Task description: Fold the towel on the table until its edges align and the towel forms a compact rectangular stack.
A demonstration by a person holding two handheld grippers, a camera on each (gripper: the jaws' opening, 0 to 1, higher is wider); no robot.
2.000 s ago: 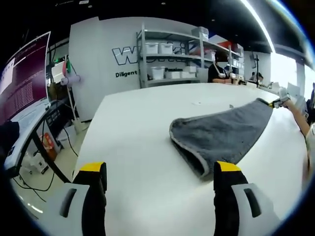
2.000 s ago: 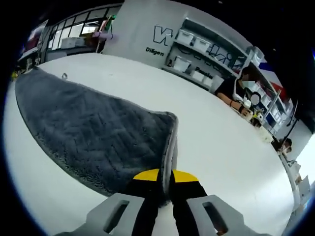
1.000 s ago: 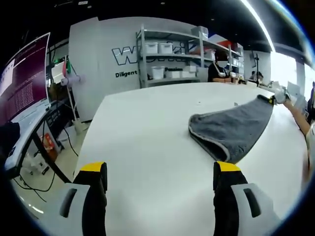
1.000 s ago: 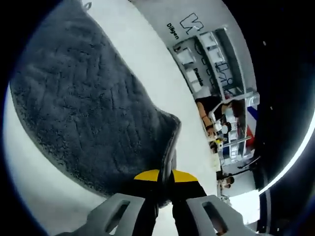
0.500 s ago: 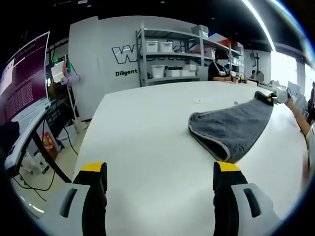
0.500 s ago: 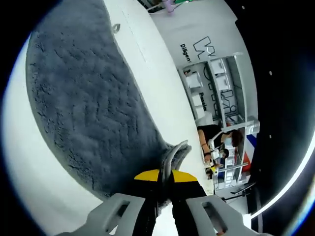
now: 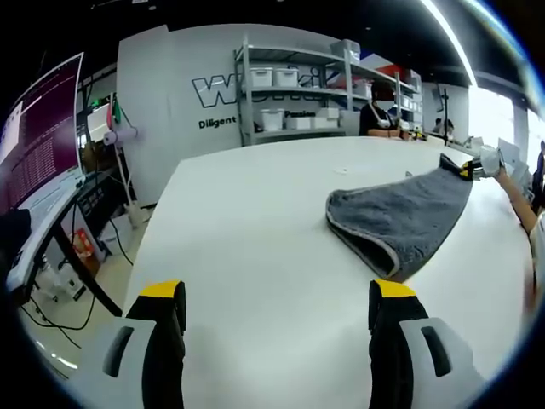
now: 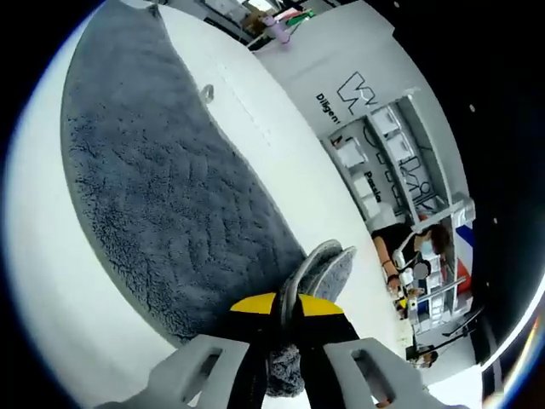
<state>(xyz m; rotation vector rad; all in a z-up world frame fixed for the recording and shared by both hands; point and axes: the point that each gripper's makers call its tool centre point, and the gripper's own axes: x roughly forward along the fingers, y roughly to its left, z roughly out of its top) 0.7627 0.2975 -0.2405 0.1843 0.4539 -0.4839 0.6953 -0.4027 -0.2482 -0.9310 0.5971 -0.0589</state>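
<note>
A grey towel (image 7: 400, 217) with a pale hem lies folded over on the white table (image 7: 255, 247), right of centre in the left gripper view. My left gripper (image 7: 269, 300) is open above bare table, well short of the towel's near fold. My right gripper (image 7: 468, 169) shows small at the far right of that view, holding the towel's far corner. In the right gripper view the towel (image 8: 179, 213) stretches away up and left, and the right gripper (image 8: 286, 305) is shut on its doubled corner, the hem bunched between the yellow-tipped fingers.
Shelves with white bins (image 7: 289, 85) stand behind the table, and a person (image 7: 381, 115) is at its far end. A monitor (image 7: 38, 141) and cables sit off the table's left edge. A small metal loop (image 8: 207, 92) lies beside the towel.
The right gripper has dragged the towel away from my left gripper and rolled its view. The towel's near fold now lies farther off than two seconds ago. The left gripper has stayed put.
</note>
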